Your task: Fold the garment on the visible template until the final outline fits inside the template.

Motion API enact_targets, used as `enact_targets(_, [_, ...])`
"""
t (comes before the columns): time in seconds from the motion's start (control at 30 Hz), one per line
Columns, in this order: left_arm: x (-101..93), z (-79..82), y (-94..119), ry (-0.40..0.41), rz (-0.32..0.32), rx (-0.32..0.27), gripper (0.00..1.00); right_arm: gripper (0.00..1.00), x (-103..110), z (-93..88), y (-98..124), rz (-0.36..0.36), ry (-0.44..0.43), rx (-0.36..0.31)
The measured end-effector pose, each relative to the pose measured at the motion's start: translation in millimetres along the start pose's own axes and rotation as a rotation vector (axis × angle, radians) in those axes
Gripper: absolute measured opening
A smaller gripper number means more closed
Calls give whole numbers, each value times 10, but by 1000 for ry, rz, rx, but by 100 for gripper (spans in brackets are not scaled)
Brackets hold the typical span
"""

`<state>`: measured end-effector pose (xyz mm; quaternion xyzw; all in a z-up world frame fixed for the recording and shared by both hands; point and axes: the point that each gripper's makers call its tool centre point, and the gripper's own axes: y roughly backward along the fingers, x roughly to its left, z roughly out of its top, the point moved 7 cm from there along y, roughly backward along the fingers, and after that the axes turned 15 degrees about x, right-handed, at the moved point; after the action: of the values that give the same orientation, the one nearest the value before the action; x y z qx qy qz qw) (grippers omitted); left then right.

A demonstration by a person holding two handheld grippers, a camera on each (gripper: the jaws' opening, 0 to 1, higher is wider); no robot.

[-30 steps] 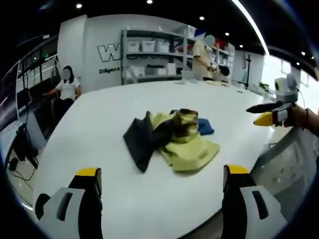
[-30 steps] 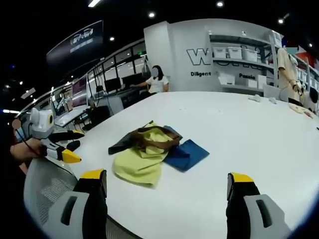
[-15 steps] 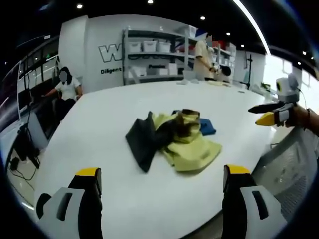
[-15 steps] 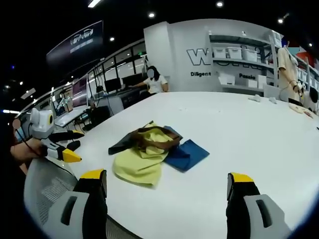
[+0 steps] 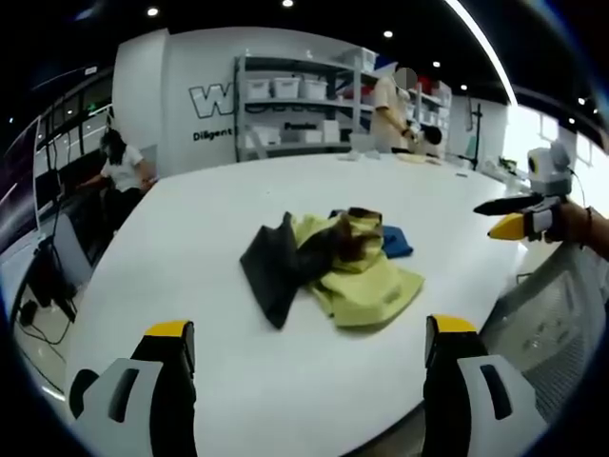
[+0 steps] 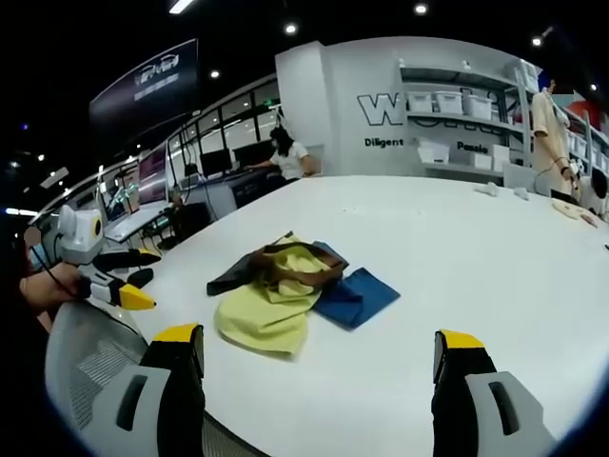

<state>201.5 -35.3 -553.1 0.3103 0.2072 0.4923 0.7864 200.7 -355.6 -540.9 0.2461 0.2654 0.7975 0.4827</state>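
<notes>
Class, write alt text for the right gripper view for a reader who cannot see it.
A crumpled pile of clothes, yellow, dark and blue, lies on a white table. The right gripper hangs open and empty before it, with the left gripper off to the side above a mesh chair back.

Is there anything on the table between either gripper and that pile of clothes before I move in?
Nothing visible does. Bare white table lies between the right gripper and the crumpled yellow garment, and likewise ahead of the left gripper. Both sets of jaws are open. The blue cloth lies against the pile's side.
</notes>
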Motion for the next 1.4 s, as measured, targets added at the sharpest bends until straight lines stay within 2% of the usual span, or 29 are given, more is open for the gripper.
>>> enact_targets(0.5, [8, 48, 6, -24, 8, -5, 92, 99, -3, 68, 3, 14, -3, -26])
enact_targets(0.73, [44, 99, -24, -21, 11, -15, 87, 99, -26, 146, -15, 34, -6, -55])
enact_targets(1.0, [59, 188, -117, -65, 14, -14, 82, 98, -34, 272, -91, 70, 14, -86])
enact_targets(1.4, [117, 404, -269, -92, -10, -8, 74, 97, -117, 491, -274, 96, 62, -66])
